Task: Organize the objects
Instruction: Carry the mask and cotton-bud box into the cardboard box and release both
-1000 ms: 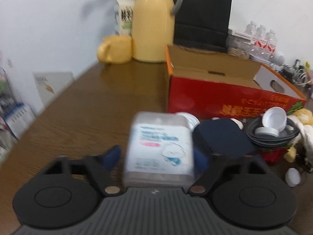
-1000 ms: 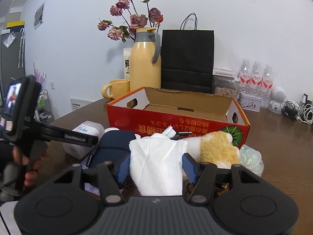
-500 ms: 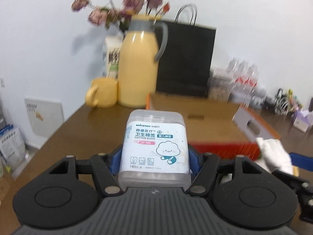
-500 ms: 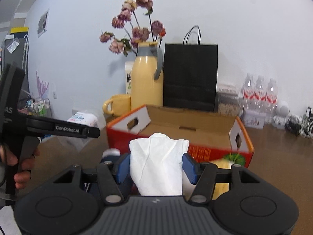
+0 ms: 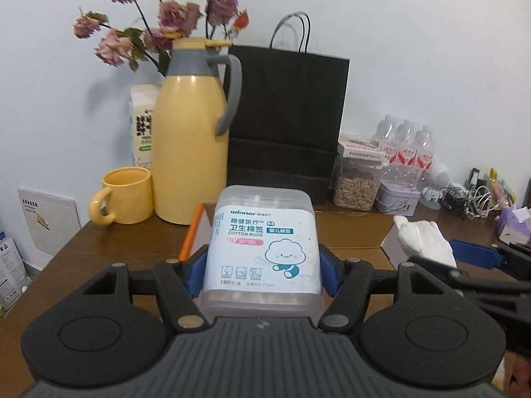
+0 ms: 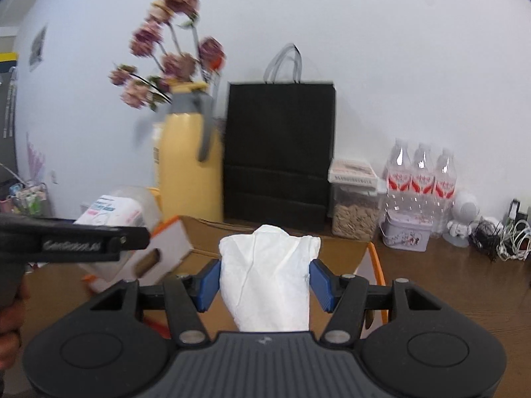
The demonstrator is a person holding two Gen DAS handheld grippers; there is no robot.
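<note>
Cotton buds box (image 5: pixel 262 248) clamped between left hand-held gripper (image 5: pixel 262 273) pads.

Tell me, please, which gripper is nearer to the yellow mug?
Left. The left gripper, holding the cotton bud box, is beside the yellow mug; the right gripper is farther right.

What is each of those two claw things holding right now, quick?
Left gripper: closed on a clear plastic box of cotton buds with a white label.
Right gripper: closed on a crumpled white tissue.
</note>
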